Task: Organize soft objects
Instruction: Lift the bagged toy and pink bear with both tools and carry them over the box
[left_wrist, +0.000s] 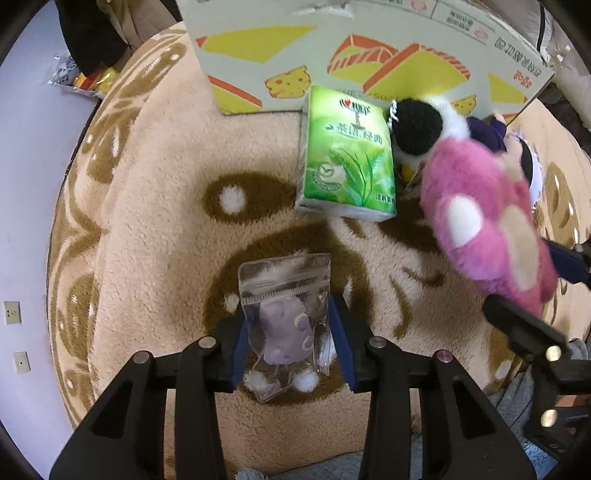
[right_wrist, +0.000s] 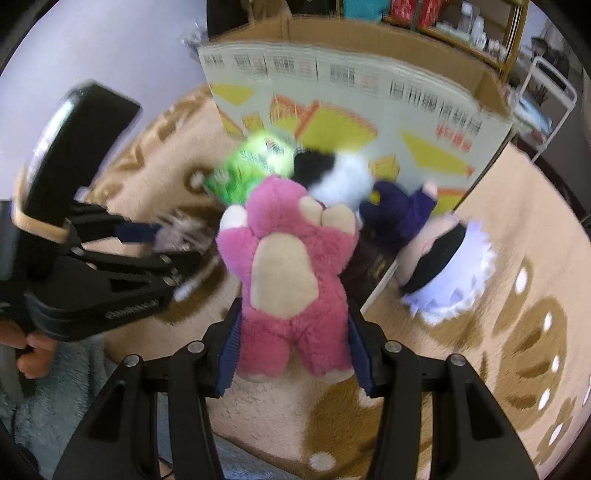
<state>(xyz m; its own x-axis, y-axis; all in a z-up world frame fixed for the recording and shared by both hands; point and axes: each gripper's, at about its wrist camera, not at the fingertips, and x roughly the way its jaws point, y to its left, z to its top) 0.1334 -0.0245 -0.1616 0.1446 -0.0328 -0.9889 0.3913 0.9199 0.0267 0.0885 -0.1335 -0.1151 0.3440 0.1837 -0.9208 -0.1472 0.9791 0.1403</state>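
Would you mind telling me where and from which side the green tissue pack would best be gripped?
Probably across its two long narrow sides, near the middle, coming down from above. The green tissue pack lies flat on the rug with its broad face up. Its left side is free; the black-and-white plush crowds its right edge and the cardboard box its far end.

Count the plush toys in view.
4: pink bear in the right gripper; black-and-white plush, purple plush, frilled doll by the box; others possibly hidden.
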